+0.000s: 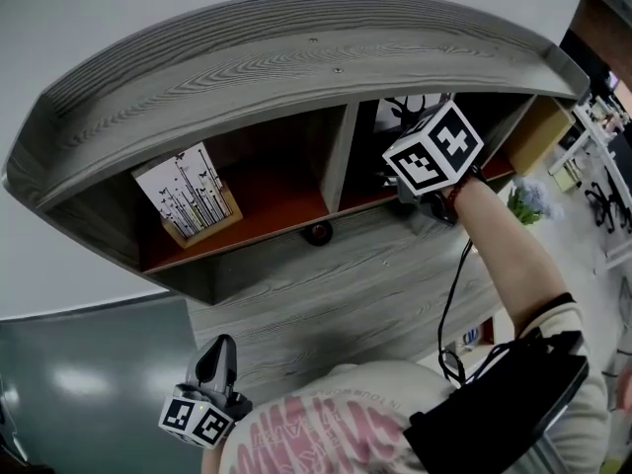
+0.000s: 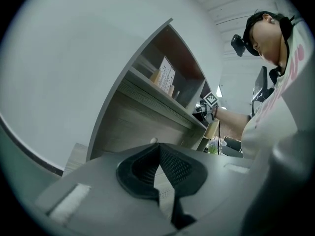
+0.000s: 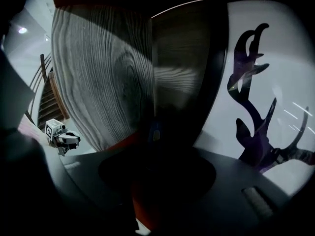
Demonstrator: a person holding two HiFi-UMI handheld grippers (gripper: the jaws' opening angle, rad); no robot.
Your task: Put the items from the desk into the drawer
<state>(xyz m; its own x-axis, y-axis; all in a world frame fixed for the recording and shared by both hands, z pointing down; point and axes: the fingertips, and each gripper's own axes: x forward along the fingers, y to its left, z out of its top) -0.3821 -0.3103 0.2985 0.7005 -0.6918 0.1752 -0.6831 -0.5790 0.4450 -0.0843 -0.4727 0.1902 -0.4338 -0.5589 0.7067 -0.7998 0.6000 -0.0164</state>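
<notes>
My right gripper (image 1: pixel 407 192) reaches into the right compartment of the grey wood hutch (image 1: pixel 296 57), its marker cube (image 1: pixel 434 148) hiding the jaws in the head view. In the dim right gripper view the right gripper (image 3: pixel 153 149) looks shut, and a small dark item with a blue mark (image 3: pixel 153 132) pokes out at its tips. A white picture with a black antler shape (image 3: pixel 266 107) leans just to its right. My left gripper (image 1: pixel 219 352) hangs low by my body, away from the hutch. In its own view the left gripper (image 2: pixel 158 150) is shut on nothing.
A patterned card in a wooden holder (image 1: pixel 190 197) stands in the left compartment. A small dark round thing (image 1: pixel 317 233) lies at the shelf's front edge below the divider (image 1: pixel 341 156). A pale knob (image 2: pixel 153 140) shows on the grey panel. A potted plant (image 1: pixel 528 203) sits at the right.
</notes>
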